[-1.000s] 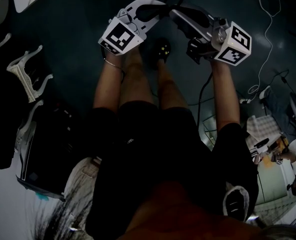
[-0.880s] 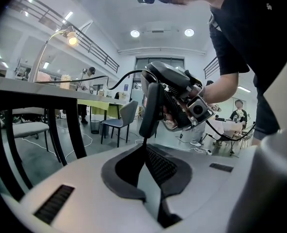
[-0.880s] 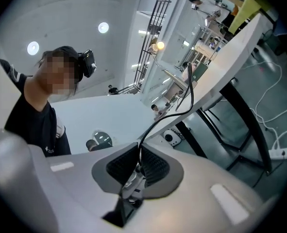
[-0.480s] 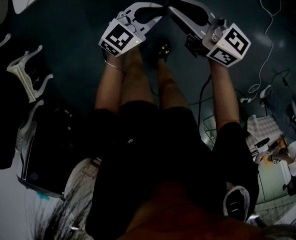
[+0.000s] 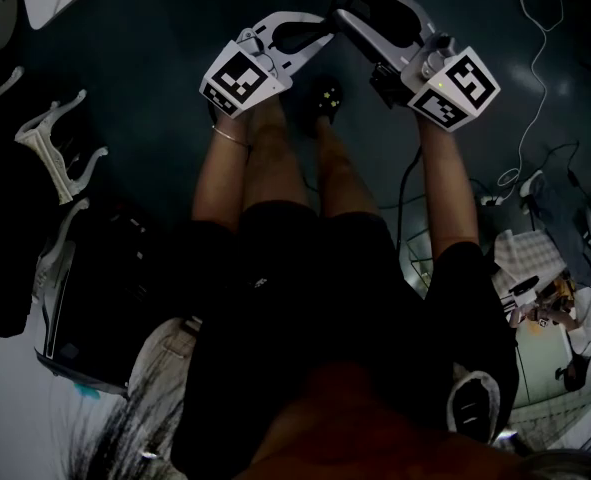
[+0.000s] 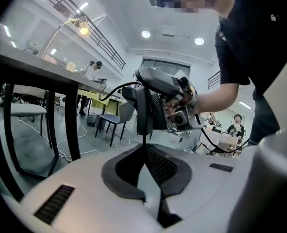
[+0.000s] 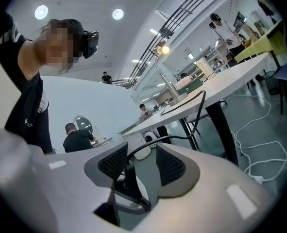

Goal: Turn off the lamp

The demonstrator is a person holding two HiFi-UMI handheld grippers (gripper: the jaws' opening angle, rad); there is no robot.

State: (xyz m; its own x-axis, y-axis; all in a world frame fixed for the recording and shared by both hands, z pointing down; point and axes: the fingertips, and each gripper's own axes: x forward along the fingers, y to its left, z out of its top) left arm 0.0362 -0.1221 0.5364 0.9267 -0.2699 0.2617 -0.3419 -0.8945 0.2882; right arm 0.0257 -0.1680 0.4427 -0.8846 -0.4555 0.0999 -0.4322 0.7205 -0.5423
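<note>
The desk lamp point(image 6: 84, 29) stands on a long table point(image 6: 46, 72), and its bulb glows; the right gripper view also shows the lit lamp point(image 7: 164, 49). A thin black cord point(image 7: 182, 108) runs down from the table. My left gripper point(image 6: 144, 149) is shut on this cord, just below a black oblong piece point(image 6: 143, 108) on it. My right gripper point(image 7: 142, 161) faces the left one tip to tip. Its jaws have just been opening and stand open, with the cord and the black piece between the pads, untouched. From above, the left gripper point(image 5: 315, 33) and the right gripper point(image 5: 347, 16) meet over the dark floor.
Black table legs point(image 6: 73, 125) and chairs point(image 6: 111, 120) stand nearby. White cables point(image 5: 523, 78) trail over the floor. White chair bases point(image 5: 50, 143) lie at the left. My shoe point(image 5: 325, 98) is below the grippers. People sit in the background point(image 7: 77, 140).
The right gripper has rolled, and its marker cube has shifted a little to the right. The left gripper has barely moved.
</note>
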